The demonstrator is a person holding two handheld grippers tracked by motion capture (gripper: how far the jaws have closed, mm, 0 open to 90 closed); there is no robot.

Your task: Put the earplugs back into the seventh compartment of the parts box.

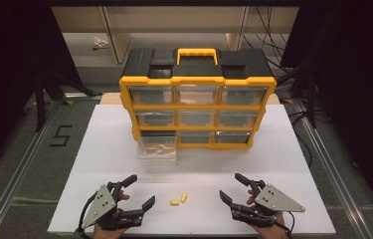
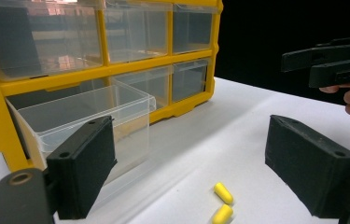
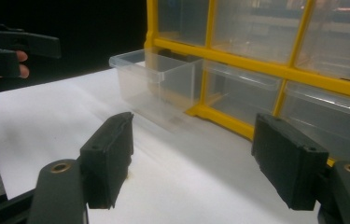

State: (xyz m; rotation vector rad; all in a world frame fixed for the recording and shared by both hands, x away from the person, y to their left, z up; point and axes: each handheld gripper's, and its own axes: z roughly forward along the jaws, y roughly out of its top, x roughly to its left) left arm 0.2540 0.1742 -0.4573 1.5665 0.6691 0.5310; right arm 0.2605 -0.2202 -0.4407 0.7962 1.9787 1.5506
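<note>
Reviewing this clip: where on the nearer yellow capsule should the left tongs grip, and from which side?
Probably across the middle of the nearer yellow capsule, coming straight down from above. It lies flat on the white table, apart from the second capsule, so its rounded ends would likely slip. The left tongs are already open beside it.

The high view looks down from the near side; both gripper views sit low, sharing the pulled-out drawer (image 2: 88, 112).

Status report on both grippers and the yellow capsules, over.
Left gripper open, right gripper open. Two yellow capsules loose between them. Path clear.
</note>
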